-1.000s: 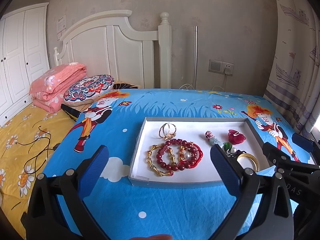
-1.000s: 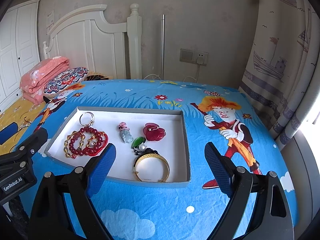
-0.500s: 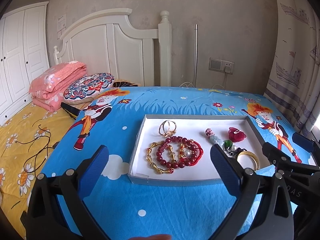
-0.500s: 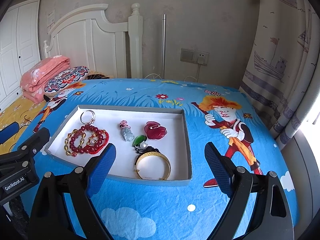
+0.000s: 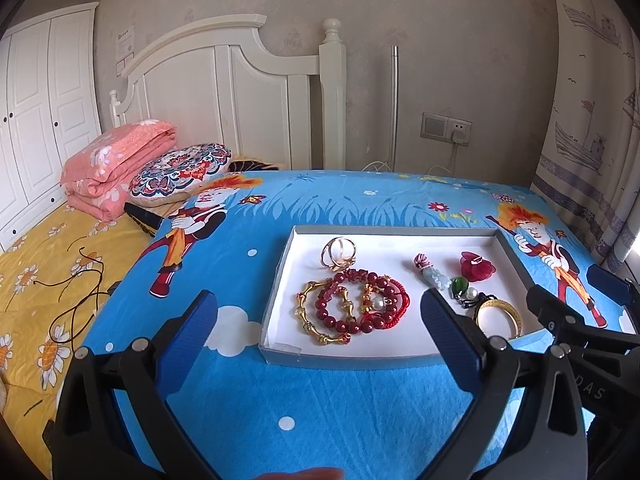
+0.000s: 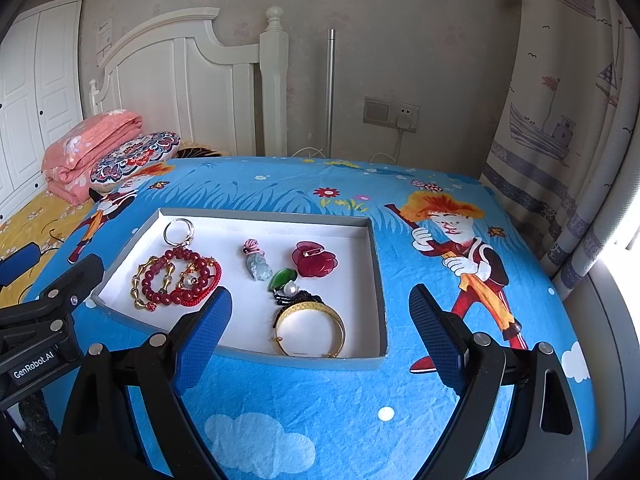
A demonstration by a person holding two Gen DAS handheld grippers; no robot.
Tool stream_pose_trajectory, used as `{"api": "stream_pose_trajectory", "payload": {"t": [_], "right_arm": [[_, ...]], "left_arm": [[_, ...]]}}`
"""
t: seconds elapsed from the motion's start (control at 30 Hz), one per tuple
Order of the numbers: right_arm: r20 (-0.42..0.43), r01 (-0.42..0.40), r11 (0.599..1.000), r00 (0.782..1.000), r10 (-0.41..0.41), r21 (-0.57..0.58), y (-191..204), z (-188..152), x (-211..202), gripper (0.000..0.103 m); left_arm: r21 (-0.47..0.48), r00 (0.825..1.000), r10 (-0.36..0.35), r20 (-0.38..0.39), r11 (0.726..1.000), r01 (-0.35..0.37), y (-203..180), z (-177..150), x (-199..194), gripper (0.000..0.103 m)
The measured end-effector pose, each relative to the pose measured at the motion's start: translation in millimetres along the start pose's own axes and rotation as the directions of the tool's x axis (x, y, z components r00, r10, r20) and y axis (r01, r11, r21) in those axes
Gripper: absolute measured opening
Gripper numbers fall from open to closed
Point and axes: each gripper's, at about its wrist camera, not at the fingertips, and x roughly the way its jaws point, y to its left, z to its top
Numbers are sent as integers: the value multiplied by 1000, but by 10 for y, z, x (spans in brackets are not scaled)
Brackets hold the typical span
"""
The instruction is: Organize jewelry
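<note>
I hold the left gripper (image 5: pixel 318 330) and right gripper (image 6: pixel 320 320) level above the blue cartoon-print bedspread (image 6: pixel 320 412), both aimed at the shallow grey-rimmed tray (image 6: pixel 378 280). Each has ribbed blue pads on black arms, spread wide and gripping nothing. On the tray's white floor lie a red bead bracelet (image 5: pixel 352 306) tangled with a gold chain, two gold rings (image 5: pixel 340 252), a pale jade pendant (image 6: pixel 258 266), a red flower clip (image 6: pixel 314 258) and a gold bangle (image 6: pixel 310 330) near the front rim.
</note>
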Motion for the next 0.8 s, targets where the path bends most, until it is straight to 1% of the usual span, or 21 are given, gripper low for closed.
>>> {"api": "stream_pose_trajectory", "payload": {"t": [0.57, 0.8], "right_arm": [[-1, 0, 1000, 1000, 0, -1, 6, -5, -2, 84], [1, -2, 1000, 1000, 2, -2, 17, -8, -1, 84]], "left_arm": [[19, 1000, -1, 7, 1000, 1, -50, 7, 10, 98], [7, 1000, -20, -3, 1000, 20, -49, 14, 36, 98]]}}
